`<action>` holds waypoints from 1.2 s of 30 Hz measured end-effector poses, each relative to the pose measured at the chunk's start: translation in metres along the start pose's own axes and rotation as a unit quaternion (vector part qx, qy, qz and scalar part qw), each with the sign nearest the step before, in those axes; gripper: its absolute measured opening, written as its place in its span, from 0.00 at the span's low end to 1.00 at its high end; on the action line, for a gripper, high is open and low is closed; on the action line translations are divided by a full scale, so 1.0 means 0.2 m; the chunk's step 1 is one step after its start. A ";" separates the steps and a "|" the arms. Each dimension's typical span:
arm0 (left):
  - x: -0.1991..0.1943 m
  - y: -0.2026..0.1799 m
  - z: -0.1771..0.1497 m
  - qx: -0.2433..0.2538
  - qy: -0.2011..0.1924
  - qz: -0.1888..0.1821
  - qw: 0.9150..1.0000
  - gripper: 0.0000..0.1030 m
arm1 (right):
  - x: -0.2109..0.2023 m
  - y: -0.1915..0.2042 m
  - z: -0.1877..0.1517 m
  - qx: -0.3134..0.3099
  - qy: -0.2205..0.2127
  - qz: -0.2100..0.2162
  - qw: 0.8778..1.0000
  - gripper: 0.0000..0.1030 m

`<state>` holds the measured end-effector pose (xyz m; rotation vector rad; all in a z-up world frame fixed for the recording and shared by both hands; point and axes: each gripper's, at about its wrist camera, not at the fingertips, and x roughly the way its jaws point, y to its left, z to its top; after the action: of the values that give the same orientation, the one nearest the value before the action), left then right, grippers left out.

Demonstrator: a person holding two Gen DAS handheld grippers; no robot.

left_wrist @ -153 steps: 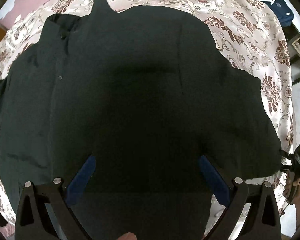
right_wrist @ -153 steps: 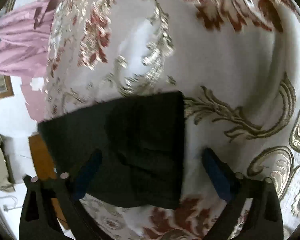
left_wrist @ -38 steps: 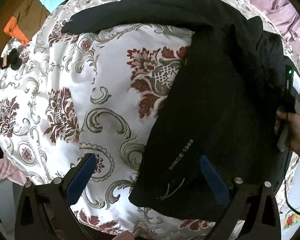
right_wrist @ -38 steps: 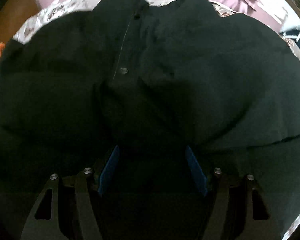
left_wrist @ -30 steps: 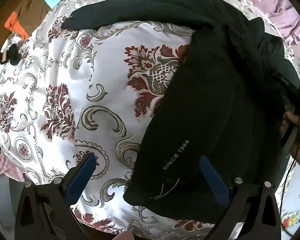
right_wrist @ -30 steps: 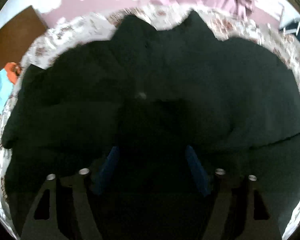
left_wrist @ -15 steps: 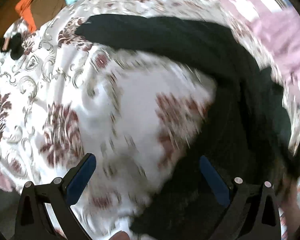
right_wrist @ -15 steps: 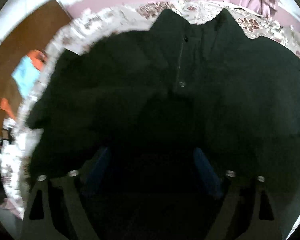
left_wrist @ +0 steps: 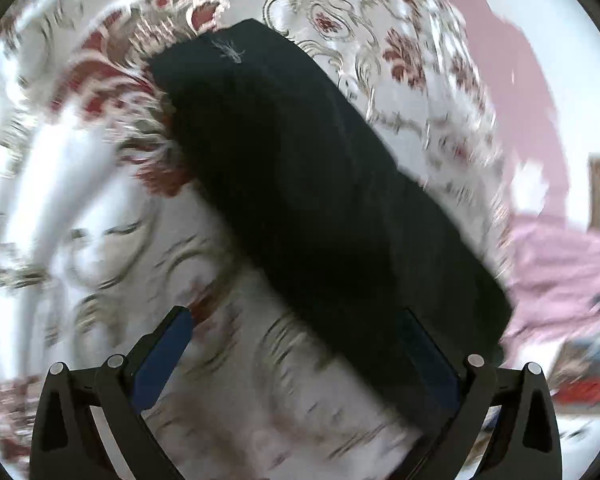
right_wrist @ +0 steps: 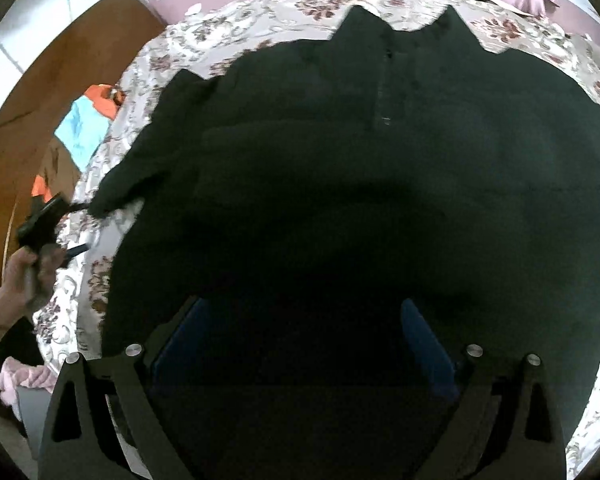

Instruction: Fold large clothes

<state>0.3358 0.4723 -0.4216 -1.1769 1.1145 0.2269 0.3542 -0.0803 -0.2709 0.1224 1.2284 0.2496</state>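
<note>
The left tool [left_wrist: 296, 360], jaws apart, has swung from the black shirt's [right_wrist: 380, 184] hem to its sleeve [left_wrist: 300, 184] on the bed [left_wrist: 60, 184]. The right tool [right_wrist: 300, 344] has opened and hovers over the shirt, so folding the sleeve inward seems next.

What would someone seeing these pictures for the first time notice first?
A big black shirt spread collar-up fills the right wrist view, covering most of the floral bedspread. In the left wrist view its long black sleeve runs diagonally across the bedspread, toward the open left gripper. At the right view's left edge, a hand holds that gripper by the sleeve's end.
</note>
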 end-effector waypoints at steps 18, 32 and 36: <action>0.17 -0.30 0.24 0.008 -0.030 -0.053 0.998 0.07 | 0.07 0.32 0.22 -0.042 -0.042 0.028 0.998 0.92; -0.54 -0.83 -0.11 0.224 -0.169 -0.083 0.956 0.06 | 0.64 0.73 0.71 -0.137 -0.035 -0.010 0.990 0.25; -0.61 -1.09 -0.30 0.338 -0.190 -0.064 0.920 0.06 | 0.74 0.75 0.70 -0.103 -0.007 0.018 0.995 0.25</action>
<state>0.3854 0.3768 -0.1891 -0.5457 0.6774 -0.0383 0.5149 0.1079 -0.3259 -0.0326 1.1810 0.4041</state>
